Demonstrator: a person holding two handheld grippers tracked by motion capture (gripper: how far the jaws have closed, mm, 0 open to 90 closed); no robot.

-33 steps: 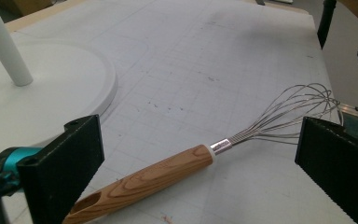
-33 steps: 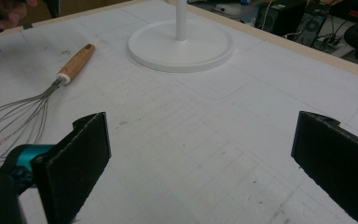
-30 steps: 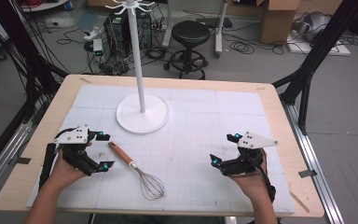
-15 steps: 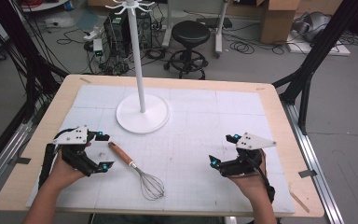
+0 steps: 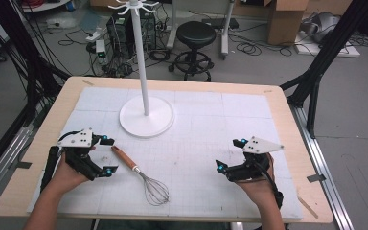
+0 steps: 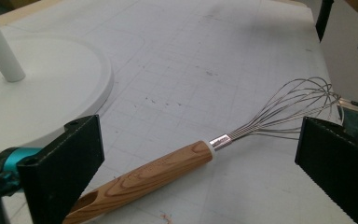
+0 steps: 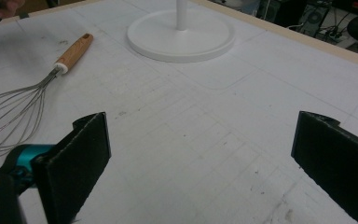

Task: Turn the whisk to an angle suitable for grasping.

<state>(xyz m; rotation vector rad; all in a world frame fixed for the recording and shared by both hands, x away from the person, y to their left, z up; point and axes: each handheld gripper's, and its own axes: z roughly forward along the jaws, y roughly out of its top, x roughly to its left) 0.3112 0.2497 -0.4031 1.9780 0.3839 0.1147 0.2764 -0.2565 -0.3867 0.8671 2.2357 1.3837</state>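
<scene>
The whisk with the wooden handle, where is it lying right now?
In the high view the whisk lies flat on the table's left half, just right of the left claw and in front of the white stand, handle toward that claw.

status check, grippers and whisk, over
Left gripper open, jaws astride the wooden-handled wire whisk, not touching. Right gripper open, apart over bare mat. Whisk flat on the table; white stand base beyond, path clear.
</scene>
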